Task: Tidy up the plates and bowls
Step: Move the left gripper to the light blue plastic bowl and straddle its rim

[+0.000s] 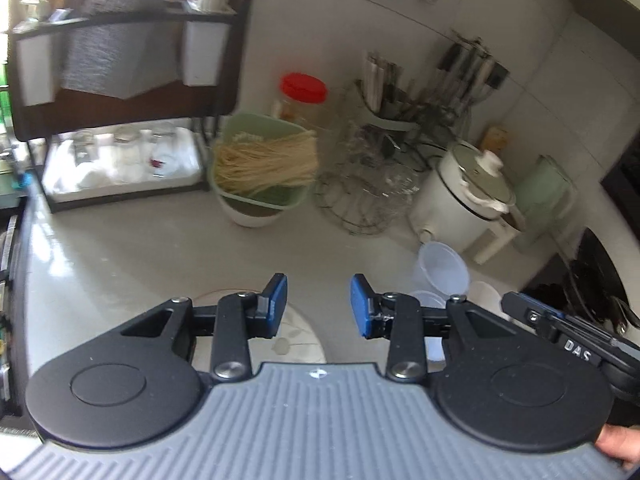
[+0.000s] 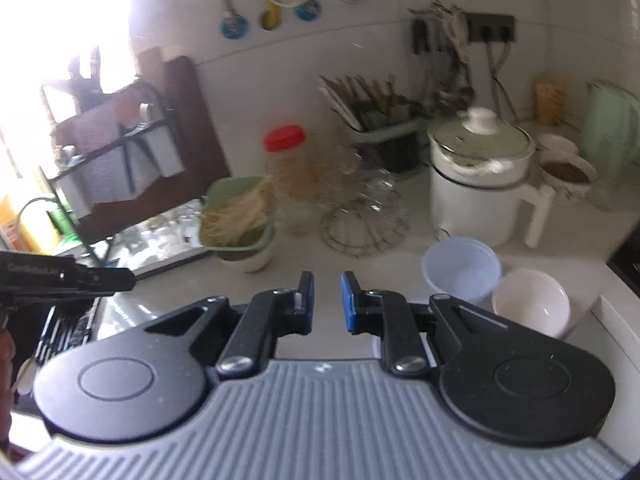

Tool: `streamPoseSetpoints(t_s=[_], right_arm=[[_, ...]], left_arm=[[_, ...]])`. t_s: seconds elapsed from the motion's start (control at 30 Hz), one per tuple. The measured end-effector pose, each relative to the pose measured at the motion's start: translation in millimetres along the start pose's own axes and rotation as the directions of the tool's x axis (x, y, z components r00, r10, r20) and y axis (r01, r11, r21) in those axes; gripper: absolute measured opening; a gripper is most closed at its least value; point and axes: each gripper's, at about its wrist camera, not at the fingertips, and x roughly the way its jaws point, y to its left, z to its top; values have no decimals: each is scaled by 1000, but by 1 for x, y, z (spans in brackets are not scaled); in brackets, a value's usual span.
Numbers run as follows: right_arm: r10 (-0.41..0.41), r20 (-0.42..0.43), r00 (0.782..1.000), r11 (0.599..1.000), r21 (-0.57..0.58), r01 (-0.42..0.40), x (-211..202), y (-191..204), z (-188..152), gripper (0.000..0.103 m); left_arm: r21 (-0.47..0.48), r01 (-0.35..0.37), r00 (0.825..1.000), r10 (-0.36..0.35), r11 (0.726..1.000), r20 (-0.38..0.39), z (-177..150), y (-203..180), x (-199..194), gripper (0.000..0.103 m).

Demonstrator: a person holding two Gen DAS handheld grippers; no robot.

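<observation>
White-tiled wall (image 1: 400, 32), pale countertop (image 1: 140, 256)

The round flowery plate (image 1: 294, 338) is mostly hidden behind the left gripper's fingers (image 1: 276, 304). The glass things on the black rack's bottom shelf (image 1: 120, 160) are too blurry to tell apart. The window side is washed out.

- Your counter (image 1: 120, 256) is glossy and smooth, mirroring the window light.
- Right of the cooker (image 2: 476, 196), your white bowl (image 2: 532, 304) looks glazed; the tub (image 2: 460, 272) beside it is cloudy plastic.
- Left of the cooker, the rack (image 2: 360, 228) is thin bare wire.
- Your left gripper (image 1: 319, 306) has matt black arms and ribbed grey plastic.
</observation>
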Motion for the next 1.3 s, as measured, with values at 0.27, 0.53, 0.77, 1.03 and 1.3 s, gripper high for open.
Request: streamPoseSetpoints(t_s=[0.27,0.53,0.77,1.03,1.3], right_arm=[[-88,-48,995,994,58,91,7,-27,-14,18],[-31,-145,989,997,71,42,40,-79,-15,46],[1,-189,982,999,45,8,70,-124,-11,47],[30,-288,957,998,68,-11,117,-148,-26,46],[19,-316,949,998,69,3,143,-152,-34,41]], left_arm=[[31,82,994,-79,996,-69,-7,-18,54,40],[156,68,995,-56,985,-81,-11,-65,109,65],[126,36,992,-20,991,-122,-14,-91,166,67],[130,22,969,11,991,-248,-30,-107,223,63],[45,21,951,-6,999,-310,-32,-104,257,48]])
